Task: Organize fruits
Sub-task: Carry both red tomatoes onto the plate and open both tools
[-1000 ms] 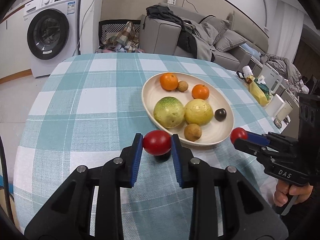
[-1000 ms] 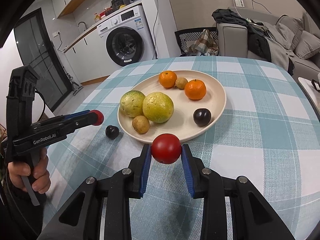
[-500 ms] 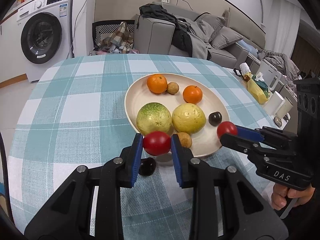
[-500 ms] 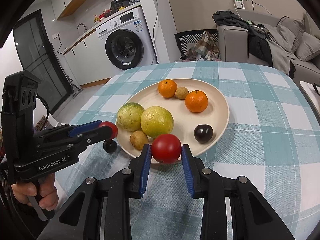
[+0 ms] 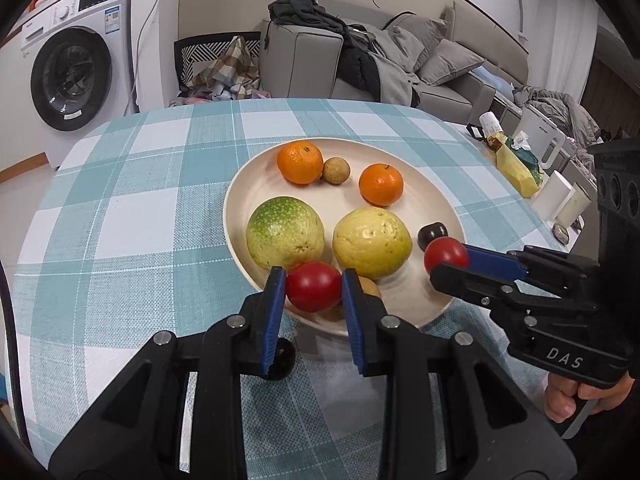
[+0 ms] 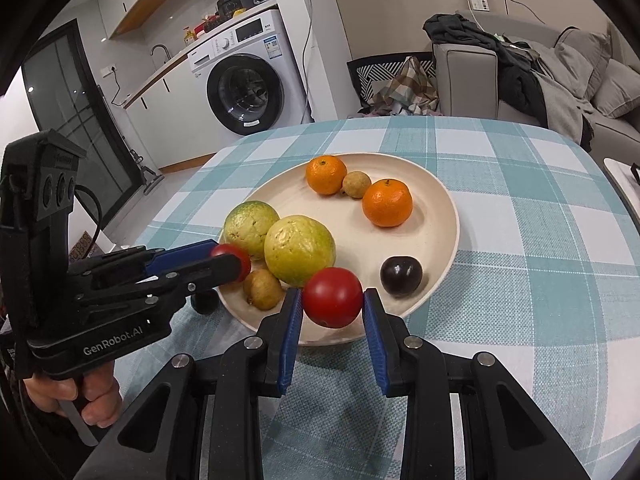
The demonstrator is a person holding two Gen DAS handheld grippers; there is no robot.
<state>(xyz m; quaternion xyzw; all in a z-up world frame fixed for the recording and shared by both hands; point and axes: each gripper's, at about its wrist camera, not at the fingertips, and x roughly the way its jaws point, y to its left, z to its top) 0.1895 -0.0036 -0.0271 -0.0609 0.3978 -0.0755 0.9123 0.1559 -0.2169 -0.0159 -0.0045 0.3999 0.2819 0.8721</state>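
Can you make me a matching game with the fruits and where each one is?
Things:
1. red tomato
2. second red tomato
3. dark plum
4. small dark fruit

Places:
A. lying on the cream plate, near its edge
B. lying on the checked tablecloth, off the plate
C. squeezed in the left claw
D. squeezed in the right claw

Pairs: 1-C, 2-D, 3-A, 4-B
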